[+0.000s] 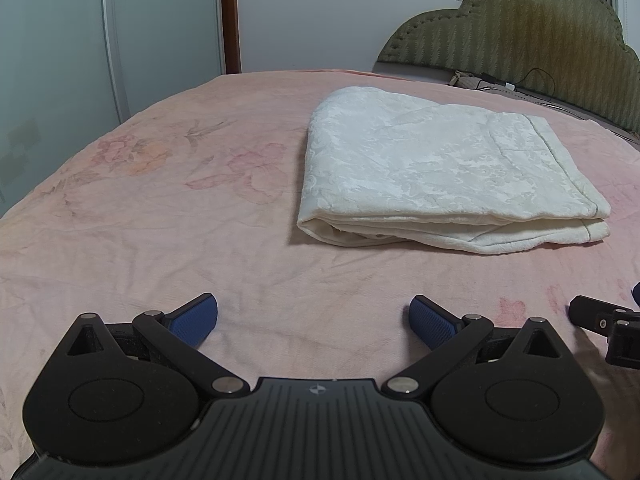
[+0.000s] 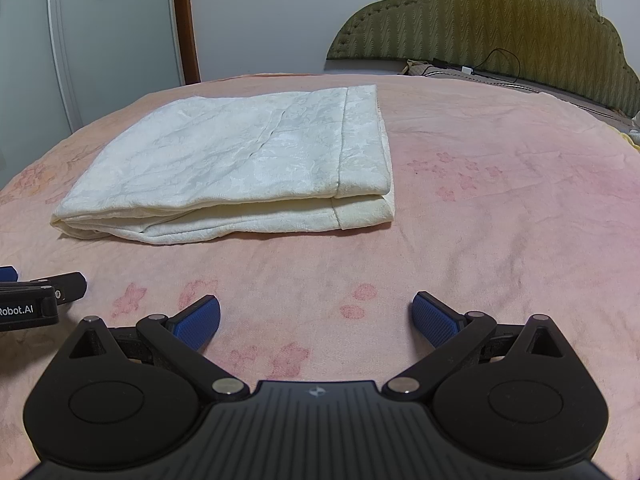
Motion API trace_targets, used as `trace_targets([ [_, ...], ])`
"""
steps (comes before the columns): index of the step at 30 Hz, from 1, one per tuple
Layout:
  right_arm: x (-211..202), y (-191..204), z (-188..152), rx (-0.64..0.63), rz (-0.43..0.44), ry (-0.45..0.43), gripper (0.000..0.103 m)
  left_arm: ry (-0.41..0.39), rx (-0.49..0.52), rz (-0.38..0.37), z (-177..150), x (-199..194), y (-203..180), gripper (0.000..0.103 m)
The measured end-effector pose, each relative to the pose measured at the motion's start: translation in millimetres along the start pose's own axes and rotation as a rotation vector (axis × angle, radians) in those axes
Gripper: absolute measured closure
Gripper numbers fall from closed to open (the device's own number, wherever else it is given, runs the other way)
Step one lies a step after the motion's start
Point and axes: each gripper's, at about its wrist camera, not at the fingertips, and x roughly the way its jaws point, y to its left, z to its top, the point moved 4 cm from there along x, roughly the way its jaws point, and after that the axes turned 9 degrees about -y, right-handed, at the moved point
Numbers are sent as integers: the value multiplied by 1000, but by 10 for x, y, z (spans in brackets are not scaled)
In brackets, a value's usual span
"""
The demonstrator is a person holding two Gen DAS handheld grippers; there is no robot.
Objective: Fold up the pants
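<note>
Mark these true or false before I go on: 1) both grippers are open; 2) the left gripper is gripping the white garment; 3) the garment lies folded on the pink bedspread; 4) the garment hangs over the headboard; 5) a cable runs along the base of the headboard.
1) True. The left gripper and the right gripper both have their jaws spread wide with nothing between them.
2) False. It is open, with bare bedspread between it and the white garment.
3) True. It rests in stacked layers on the pink bedspread.
4) False. It lies flat on the bed, apart from the headboard.
5) True. A dark cable lies there.
</note>
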Motion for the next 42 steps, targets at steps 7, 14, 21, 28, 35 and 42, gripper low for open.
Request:
trace_targets([
  [7, 0, 2, 1, 0, 0, 0, 0, 0, 0, 0, 0, 0, 1, 0],
  [14, -4, 1, 2, 0, 0, 0, 0, 0, 0, 0, -1, -1, 2, 0],
  [21, -4, -1, 3, 2, 1, -1, 0, 0, 0, 0, -1, -1, 0, 0],
  [28, -1, 3, 3, 5, -7, -1, 0, 0, 0, 0, -1, 0, 0, 0],
  [35, 4, -4, 5, 4, -7, 0, 0, 0, 0, 0, -1, 2, 1, 0],
  [42, 5, -5, 7, 5, -7, -1, 0, 0, 0, 1, -2, 2, -1, 0],
])
